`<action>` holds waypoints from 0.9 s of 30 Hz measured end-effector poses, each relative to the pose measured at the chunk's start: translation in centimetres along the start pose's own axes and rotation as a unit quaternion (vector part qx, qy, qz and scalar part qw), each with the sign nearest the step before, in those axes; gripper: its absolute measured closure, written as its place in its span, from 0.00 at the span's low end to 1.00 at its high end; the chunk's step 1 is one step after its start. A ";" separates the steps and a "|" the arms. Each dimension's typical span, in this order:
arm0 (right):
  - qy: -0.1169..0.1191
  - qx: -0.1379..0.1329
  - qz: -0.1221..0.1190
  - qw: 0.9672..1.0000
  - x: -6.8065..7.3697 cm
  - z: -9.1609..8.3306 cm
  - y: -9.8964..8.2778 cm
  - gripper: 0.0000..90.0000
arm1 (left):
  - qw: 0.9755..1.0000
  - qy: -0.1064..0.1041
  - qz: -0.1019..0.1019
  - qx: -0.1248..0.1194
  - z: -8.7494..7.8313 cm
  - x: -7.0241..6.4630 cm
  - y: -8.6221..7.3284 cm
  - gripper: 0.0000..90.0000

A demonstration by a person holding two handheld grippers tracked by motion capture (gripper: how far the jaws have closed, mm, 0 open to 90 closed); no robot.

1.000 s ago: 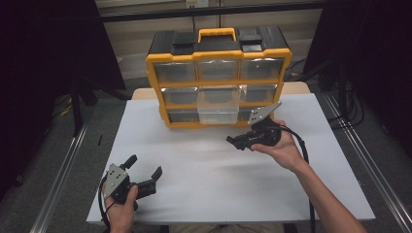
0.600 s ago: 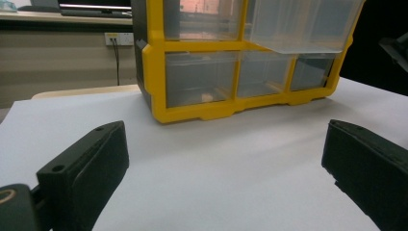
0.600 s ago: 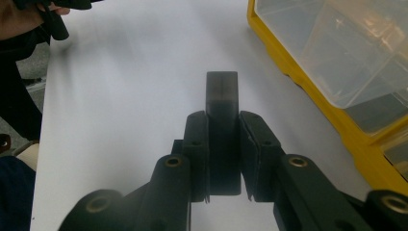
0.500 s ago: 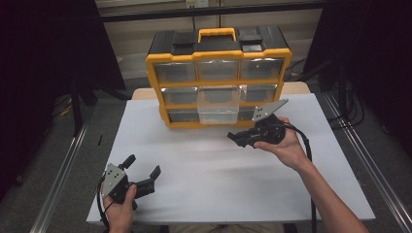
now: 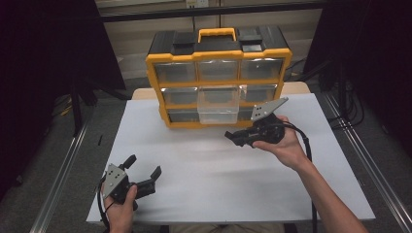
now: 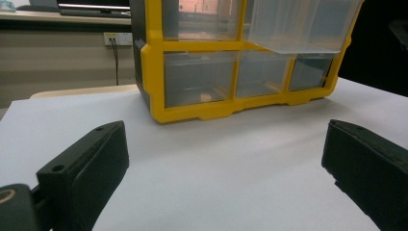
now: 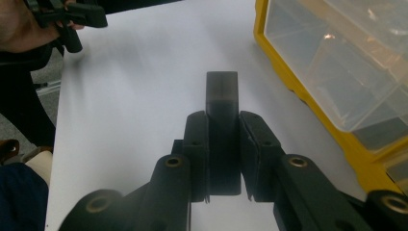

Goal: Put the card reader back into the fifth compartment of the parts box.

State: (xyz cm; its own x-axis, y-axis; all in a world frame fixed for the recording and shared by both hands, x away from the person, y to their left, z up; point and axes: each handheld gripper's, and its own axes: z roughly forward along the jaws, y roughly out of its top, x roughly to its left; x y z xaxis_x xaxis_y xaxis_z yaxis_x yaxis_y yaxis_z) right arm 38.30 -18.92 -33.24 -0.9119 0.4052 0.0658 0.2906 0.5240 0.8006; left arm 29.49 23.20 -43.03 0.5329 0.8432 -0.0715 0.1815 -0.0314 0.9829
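A yellow and black drawer organizer (image 5: 218,53) stands at the back of the white table (image 5: 204,170). Its clear middle drawer (image 5: 217,104) is pulled out. My right gripper (image 5: 243,137) hovers just in front of the organizer's right side and points left. In the right gripper view its jaws (image 7: 222,125) are shut on a small black block (image 7: 222,96), which sticks out past the fingertips. My left gripper (image 5: 143,167) rests near the front left of the table, open, with nothing between its fingers (image 6: 86,163). The organizer (image 6: 202,110) fills the top of the left gripper view.
The organizer's other clear drawers (image 5: 175,72) are pushed in. Bare white table lies between the two grippers. Metal rails (image 5: 63,165) run along both sides of the table, and dark curtains hang behind.
My right gripper has shifted slightly to the right with the black block in it. The left gripper has stayed where it was.
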 end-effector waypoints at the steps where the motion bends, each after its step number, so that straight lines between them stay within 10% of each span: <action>1: 0.000 0.000 0.000 1.000 0.0 0.0 0.0 0.83 | 1.000 -0.001 0.001 0.000 0.0 0.0 0.0 0.03; 27: -0.016 -0.020 -0.032 0.999 -0.1 -2.3 4.3 0.83 | 1.000 0.005 -0.001 0.001 0.0 0.1 0.0 0.03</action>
State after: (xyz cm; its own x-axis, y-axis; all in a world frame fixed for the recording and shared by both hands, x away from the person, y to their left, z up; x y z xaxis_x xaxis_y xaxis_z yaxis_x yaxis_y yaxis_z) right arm 38.96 -18.45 -28.44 -0.9187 0.3950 -0.0049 0.2188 0.5190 0.8263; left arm 29.50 23.25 -43.04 0.5239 0.8488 -0.0712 0.1836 -0.0310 0.9825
